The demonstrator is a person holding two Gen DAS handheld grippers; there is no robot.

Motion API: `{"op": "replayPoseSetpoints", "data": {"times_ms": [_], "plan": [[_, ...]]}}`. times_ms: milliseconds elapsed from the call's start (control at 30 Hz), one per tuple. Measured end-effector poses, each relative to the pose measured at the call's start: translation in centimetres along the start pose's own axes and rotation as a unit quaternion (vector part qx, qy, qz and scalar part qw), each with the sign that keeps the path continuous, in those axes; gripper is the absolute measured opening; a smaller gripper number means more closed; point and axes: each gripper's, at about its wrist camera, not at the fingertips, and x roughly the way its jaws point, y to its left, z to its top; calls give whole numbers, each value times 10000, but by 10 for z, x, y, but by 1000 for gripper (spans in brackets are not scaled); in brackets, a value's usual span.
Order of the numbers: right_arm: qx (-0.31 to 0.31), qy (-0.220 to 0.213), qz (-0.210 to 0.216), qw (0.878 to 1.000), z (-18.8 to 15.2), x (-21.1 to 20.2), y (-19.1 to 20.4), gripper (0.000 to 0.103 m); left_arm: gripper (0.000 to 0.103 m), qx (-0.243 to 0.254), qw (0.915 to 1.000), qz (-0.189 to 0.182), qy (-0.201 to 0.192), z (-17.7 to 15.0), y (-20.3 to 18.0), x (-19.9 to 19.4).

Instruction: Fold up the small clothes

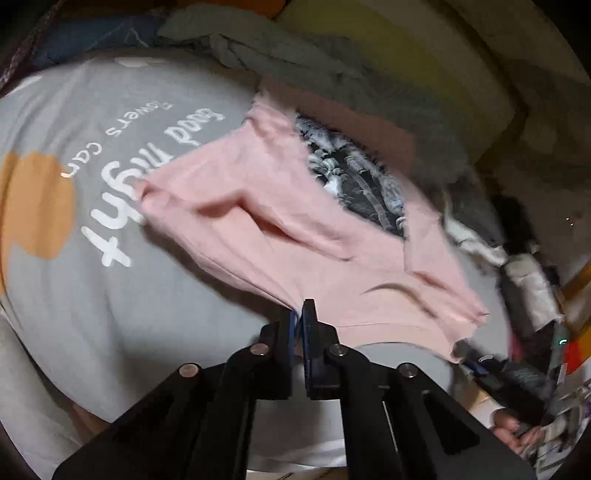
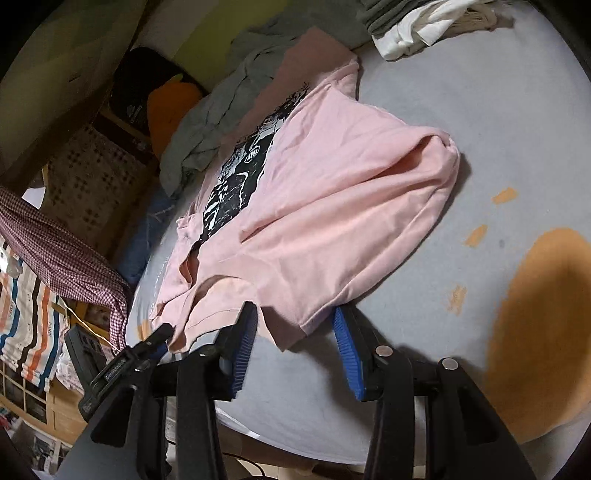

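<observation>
A pink T-shirt (image 1: pixel 280 229) with a black and white print lies partly folded on a grey bedsheet (image 1: pixel 110 295). My left gripper (image 1: pixel 301 314) is shut on the shirt's near edge and lifts it slightly. In the right wrist view the same shirt (image 2: pixel 332 206) spreads across the sheet (image 2: pixel 461 110). My right gripper (image 2: pixel 295 325) is open, its blue pads (image 2: pixel 243 343) on either side of the shirt's near corner, not closed on it. The left gripper (image 2: pixel 159 338) shows at the shirt's left corner.
A pile of grey clothes (image 1: pixel 295 59) lies beyond the shirt, with white garments (image 2: pixel 424 26) at the far right of the bed. A checked cloth (image 2: pixel 62 254) and a striped one (image 2: pixel 26 314) hang left of the bed. The sheet has orange patches (image 2: pixel 535 332).
</observation>
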Motion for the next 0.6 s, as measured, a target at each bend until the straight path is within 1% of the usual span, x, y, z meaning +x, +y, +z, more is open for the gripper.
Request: {"op": "replayPoseSetpoints", "data": {"times_ms": [33, 100, 133, 167, 200, 300, 400, 433, 500, 567, 600], "plan": [[-118, -122, -141, 9998, -3, -5, 3, 8, 3, 108, 9995, 126, -260, -1, -6, -10], [-322, -525, -184, 9979, -10, -23, 10, 8, 3, 336, 9970, 217, -670, -2, -12, -29], [-404, -691, -155, 9967, -15, -33, 14, 8, 3, 381, 9963, 133, -760, -2, -14, -37], [-458, -791, -91, 9958, -20, -40, 18, 7, 3, 416, 9959, 92, -798, -2, -16, -44], [-510, -873, -19, 9949, -28, -47, 24, 7, 3, 470, 9955, 156, -811, -2, -17, -51], [-749, -859, 66, 9935, -48, -61, 39, 7, 3, 667, 9932, 284, -907, -13, -20, -72], [-951, -834, -91, 9919, -67, -67, 50, 7, 3, 957, 9909, 493, -808, -25, -20, -76], [-939, -792, -230, 9922, -70, -64, 51, 7, 3, 936, 9915, 529, -735, -28, -16, -74], [-913, -778, -326, 9922, -72, -61, 51, 7, 3, 824, 9927, 562, -684, -31, -11, -72], [-903, -898, -372, 9912, -69, -66, 54, 7, 3, 755, 9920, 549, -849, -26, -11, -81], [-959, -989, -414, 9896, -67, -70, 56, 7, 3, 816, 9909, 536, -924, -21, -14, -84]]}}
